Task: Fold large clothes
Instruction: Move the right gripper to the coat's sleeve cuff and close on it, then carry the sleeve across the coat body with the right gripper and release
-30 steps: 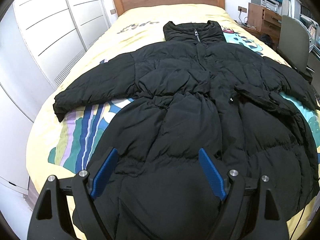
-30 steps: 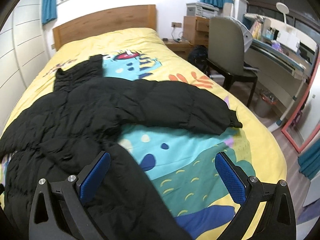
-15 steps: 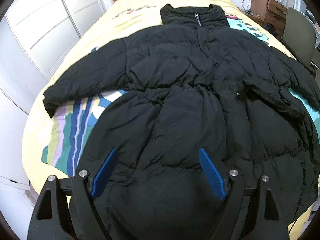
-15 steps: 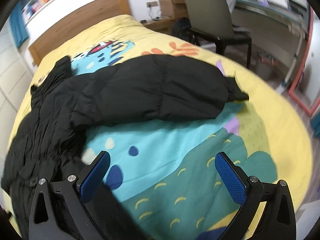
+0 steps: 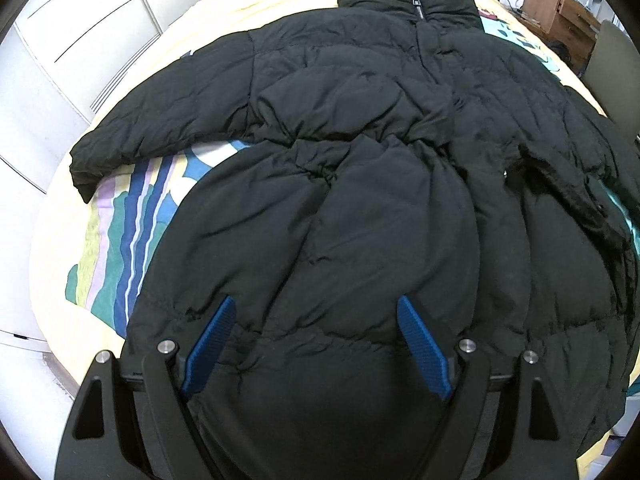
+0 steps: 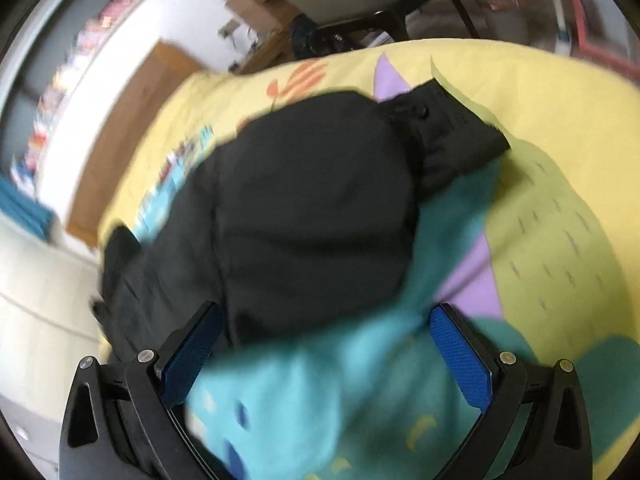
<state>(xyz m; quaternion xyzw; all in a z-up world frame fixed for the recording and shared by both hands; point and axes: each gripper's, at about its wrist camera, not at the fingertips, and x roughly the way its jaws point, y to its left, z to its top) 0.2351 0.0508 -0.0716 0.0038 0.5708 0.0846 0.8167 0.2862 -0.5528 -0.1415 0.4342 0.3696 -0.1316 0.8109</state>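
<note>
Left tool [image 5: 316, 344]: fingers spread apart, nothing between them, hovering over the lower hem area of the black jacket [image 5: 360, 184]. Jacket lies flat, front up, on the bed [image 5: 52, 248], collar at the far end, zipper pull [image 5: 417, 0] at the neck. Left of it: white wardrobe doors [image 5: 80, 28], then the jacket's sleeve [image 5: 160, 120] angled out over the striped bedcover print. Right of the jacket: wooden nightstand [image 5: 560, 8] and chair back [image 5: 612, 60] at the frame edge.

Right tool [image 6: 326, 354]: fingers also wide apart, holding nothing, above the bedcover just short of the other sleeve [image 6: 320, 208]. Sleeve cuff [image 6: 452, 132] points to the far right bed edge. View is motion-blurred; headboard [image 6: 132, 128] on the left, chair legs [image 6: 380, 12] at top.
</note>
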